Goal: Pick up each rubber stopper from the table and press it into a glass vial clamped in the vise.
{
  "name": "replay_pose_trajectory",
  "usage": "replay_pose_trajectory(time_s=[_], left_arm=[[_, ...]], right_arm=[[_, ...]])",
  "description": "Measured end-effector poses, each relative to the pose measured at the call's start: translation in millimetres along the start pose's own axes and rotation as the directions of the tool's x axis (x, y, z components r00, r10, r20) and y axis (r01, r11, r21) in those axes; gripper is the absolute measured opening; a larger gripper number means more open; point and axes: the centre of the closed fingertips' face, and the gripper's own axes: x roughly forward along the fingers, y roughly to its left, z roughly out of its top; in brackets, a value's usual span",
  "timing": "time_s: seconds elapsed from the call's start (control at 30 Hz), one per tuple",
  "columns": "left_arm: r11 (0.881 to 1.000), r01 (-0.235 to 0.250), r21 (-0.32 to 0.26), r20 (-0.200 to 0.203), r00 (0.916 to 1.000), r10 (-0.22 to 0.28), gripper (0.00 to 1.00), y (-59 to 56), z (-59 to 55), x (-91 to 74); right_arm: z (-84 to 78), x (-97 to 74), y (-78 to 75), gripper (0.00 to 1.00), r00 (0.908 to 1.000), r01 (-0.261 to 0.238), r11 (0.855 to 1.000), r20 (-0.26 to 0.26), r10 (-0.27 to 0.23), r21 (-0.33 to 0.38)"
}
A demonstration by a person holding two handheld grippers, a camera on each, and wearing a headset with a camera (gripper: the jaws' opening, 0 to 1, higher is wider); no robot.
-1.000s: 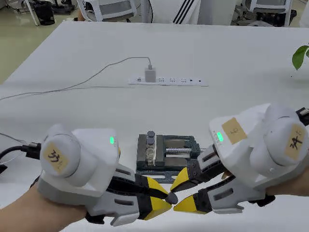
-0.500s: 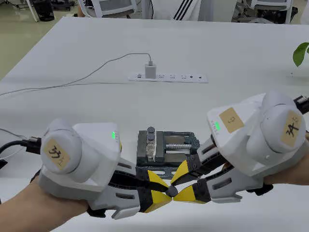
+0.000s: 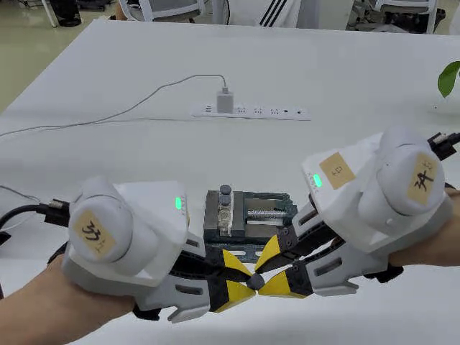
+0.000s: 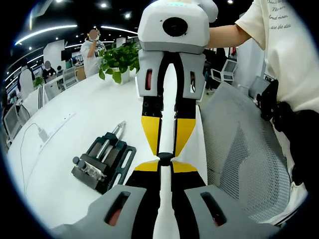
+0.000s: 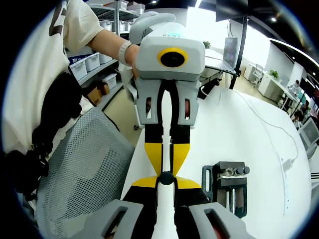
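Just in front of the vise (image 3: 213, 219), the right gripper (image 3: 261, 280) has closed its fingers onto the rubber stopper (image 5: 166, 178) that the left gripper (image 3: 244, 282) already pinches in its fingers, so a handover looks underway.

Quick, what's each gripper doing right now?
Left gripper: shut on the rubber stopper.
Right gripper: tips at that stopper, grip cannot be told.

Left gripper (image 4: 164, 167) jaws rise from 6 o'clock, yellow tips pinching the dark rubber stopper (image 4: 164, 157) dead centre. Right gripper (image 4: 164, 151) points down from 12, tips on the same stopper. Vise (image 4: 102, 162) sits on the white surface (image 4: 75, 127) at 8 o'clock.
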Motion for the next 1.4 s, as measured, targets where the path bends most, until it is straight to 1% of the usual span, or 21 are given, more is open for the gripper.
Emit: replay_pose_trajectory(time_s=[0.3,0.47,0.63,0.77,0.83,0.9,0.97,1.07,1.1,1.17,1.2,1.23,1.27,1.3,1.33,1.4], left_arm=[[1.000,0.003,-0.022,0.011,0.9999,-0.003,0.03,-1.3,-1.2,-0.9],[1.000,0.001,-0.019,0.015,0.9999,0.000,0.03,-2.0,-1.8,-1.0],[0.999,-0.004,-0.038,0.026,0.9997,0.005,0.04,-0.6,-2.1,-1.2],[0.998,-0.026,-0.054,0.037,0.9989,0.028,0.04,3.0,-2.8,-3.0],[0.997,-0.041,-0.070,0.035,0.9985,0.043,0.05,6.1,-6.0,-4.8],[0.995,-0.064,-0.083,0.039,0.9970,0.067,0.09,9.8,-8.8,-6.7],[0.990,-0.097,-0.102,0.033,0.9943,0.101,0.14,14.3,-14.1,-9.4],[0.982,-0.144,-0.123,0.042,0.9878,0.150,0.24,19.5,-20.1,-13.1],[0.976,-0.168,-0.138,0.044,0.9835,0.176,0.30,22.1,-23.2,-14.5],[0.967,-0.205,-0.149,0.046,0.9757,0.214,0.38,25.8,-28.1,-16.8],[0.963,-0.222,-0.155,0.049,0.9716,0.232,0.44,27.6,-30.2,-18.3],[0.950,-0.257,-0.176,0.048,0.9618,0.269,0.49,32.4,-32.9,-20.4],[0.944,-0.275,-0.184,0.055,0.9558,0.289,0.54,34.8,-33.8,-21.9],[0.940,-0.289,-0.183,0.062,0.9505,0.304,0.62,36.7,-34.1,-22.9],[0.931,-0.313,-0.190,0.063,0.9420,0.330,0.67,39.2,-36.0,-25.4],[0.922,-0.331,-0.201,0.058,0.9355,0.349,0.77,41.6,-39.0,-28.2]], right_arm=[[0.4,-0.1,0.9,0.06,1.0000,-0.001,1.000,-0.002,0.001,-0.010],[0.2,-0.2,1.8,0.06,0.9999,-0.010,1.000,-0.009,0.010,-0.019],[0.2,0.1,1.8,0.06,0.9998,-0.013,1.000,-0.014,0.013,-0.027],[0.9,0.2,-0.9,0.06,0.9999,-0.008,1.000,-0.014,0.007,-0.029],[0.9,0.3,-2.5,0.06,0.9999,-0.003,1.000,-0.011,0.003,-0.028],[0.1,0.5,-3.5,0.06,0.9999,-0.002,1.000,-0.012,0.002,-0.028],[-2.6,1.0,-4.9,0.06,0.9998,-0.003,1.000,-0.020,0.002,-0.027],[-6.1,2.1,-6.8,0.06,0.9996,-0.004,1.000,-0.028,0.004,-0.023],[-7.4,2.6,-7.8,0.06,0.9995,-0.004,1.000,-0.031,0.003,-0.024],[-10.0,3.8,-8.8,0.06,0.9992,-0.010,1.000,-0.038,0.009,-0.018],[-11.1,4.3,-9.3,0.06,0.9991,-0.011,1.000,-0.042,0.010,-0.020],[-12.4,4.9,-10.1,0.06,0.9988,-0.012,1.000,-0.047,0.011,-0.021],[-13.3,5.3,-10.7,0.06,0.9987,-0.014,1.000,-0.049,0.013,-0.019],[-14.3,5.7,-11.5,0.06,0.9985,-0.015,1.000,-0.052,0.014,-0.017],[-15.7,6.0,-12.7,0.06,0.9984,-0.014,1.000,-0.055,0.013,-0.017],[-17.2,6.1,-14.0,0.06,0.9981,-0.016,1.000,-0.060,0.015,-0.014]])
